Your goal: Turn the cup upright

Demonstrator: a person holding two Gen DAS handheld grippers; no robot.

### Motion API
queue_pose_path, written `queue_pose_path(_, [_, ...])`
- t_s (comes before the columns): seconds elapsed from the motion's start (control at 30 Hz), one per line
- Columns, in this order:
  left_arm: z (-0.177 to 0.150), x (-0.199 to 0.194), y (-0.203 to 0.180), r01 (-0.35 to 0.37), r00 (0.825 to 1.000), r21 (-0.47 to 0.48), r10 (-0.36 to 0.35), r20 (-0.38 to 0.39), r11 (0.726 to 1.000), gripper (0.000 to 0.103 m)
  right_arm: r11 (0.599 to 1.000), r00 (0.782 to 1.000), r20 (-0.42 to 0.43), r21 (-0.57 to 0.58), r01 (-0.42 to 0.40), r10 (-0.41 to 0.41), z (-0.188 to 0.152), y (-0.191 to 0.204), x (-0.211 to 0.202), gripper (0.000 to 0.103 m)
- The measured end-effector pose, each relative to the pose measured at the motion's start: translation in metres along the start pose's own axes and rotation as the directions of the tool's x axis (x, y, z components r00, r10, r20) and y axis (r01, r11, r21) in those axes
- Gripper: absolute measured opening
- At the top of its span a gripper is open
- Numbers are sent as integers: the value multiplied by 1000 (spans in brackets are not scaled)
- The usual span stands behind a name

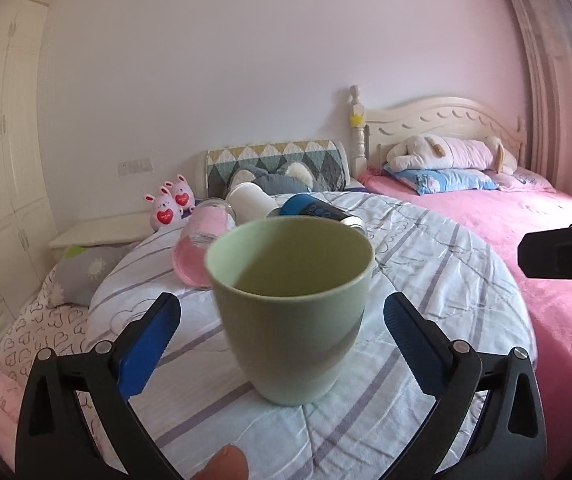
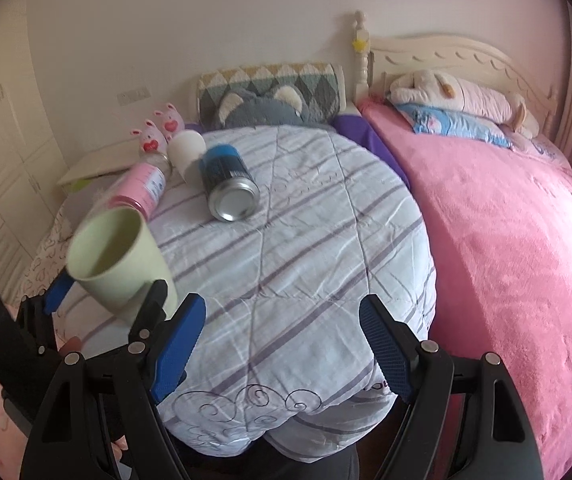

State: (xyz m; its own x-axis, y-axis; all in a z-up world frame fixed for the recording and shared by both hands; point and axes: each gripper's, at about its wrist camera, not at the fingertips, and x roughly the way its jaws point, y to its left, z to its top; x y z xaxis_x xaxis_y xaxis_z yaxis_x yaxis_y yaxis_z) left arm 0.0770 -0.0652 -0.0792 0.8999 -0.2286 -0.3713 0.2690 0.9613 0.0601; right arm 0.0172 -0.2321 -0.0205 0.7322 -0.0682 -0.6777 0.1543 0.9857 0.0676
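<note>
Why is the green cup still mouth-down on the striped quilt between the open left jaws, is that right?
Not quite. The green cup stands mouth-up: the left wrist view looks straight into its open rim. The rest holds: it sits on the striped quilt between the open jaws of the left gripper.

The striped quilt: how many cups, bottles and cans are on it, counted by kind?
Green cup: 1, upright between the open left gripper fingers.
Pink bottle: 1, lying down.
White bottle: 1, lying down.
Blue can: 1, lying down.
Total: 4.
</note>
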Motion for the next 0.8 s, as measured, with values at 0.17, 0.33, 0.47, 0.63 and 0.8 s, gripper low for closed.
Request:
queue_pose_path(0.17, [15, -29, 22, -58, 994, -35, 55, -98, 998, 103, 1000, 996, 90, -15, -20, 22, -2, 5, -33, 80])
queue_pose_path(0.33, [27, -68, 51, -148, 970, -90, 127, -206, 985, 103, 998, 987, 149, -43, -46, 52, -10, 15, -58, 80])
queue_pose_path(0.47, [29, -102, 70, -189, 955, -113, 156, -253, 975, 103, 995, 982, 171, -70, -70, 81, -21, 24, -70, 80])
queue_pose_path(0.63, [34, -145, 74, -207, 949, -88, 178, -258, 974, 103, 991, 977, 185, -101, -91, 109, -32, 35, -82, 80])
queue_pose_path(0.8, [39, -181, 69, -230, 948, -65, 209, -240, 971, 103, 987, 973, 195, -124, -104, 127, -47, 43, -98, 80])
